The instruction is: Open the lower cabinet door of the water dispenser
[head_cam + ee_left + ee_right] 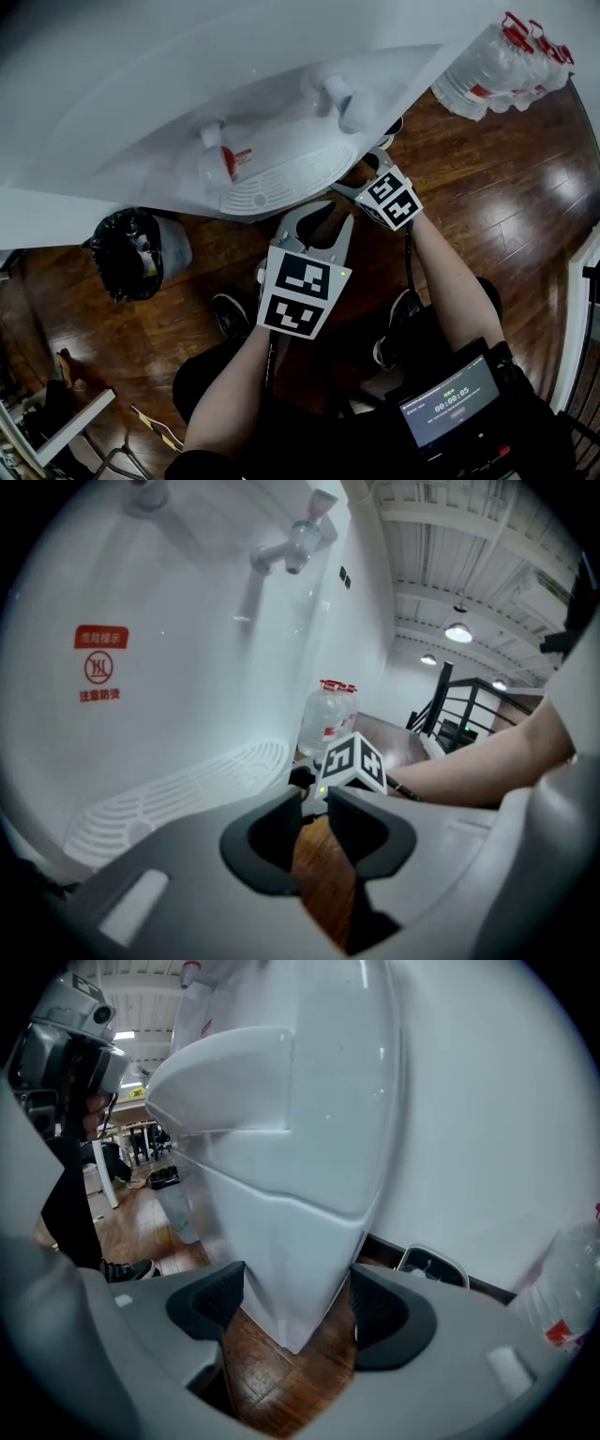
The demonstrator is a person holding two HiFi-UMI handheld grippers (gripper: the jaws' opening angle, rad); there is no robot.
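Note:
The white water dispenser [281, 94] fills the top of the head view, with two taps and a ribbed drip tray [281, 183] above its lower part. My right gripper [361, 173] reaches under the tray at the dispenser's right side. In the right gripper view its jaws [295, 1297] stand wide astride the vertical edge of the lower cabinet door [281, 1241], both pads against the white panel. My left gripper [317, 223] hovers just below the tray, off the cabinet. Its jaws [314, 808] stand a narrow gap apart with only floor showing between them.
A black-bagged bin [131, 248] stands left of the dispenser. Several big water bottles [511, 61] sit at the far right. A small white-rimmed device [431, 1267] lies by the wall behind the dispenser. The person's shoes [230, 314] rest on the dark wooden floor.

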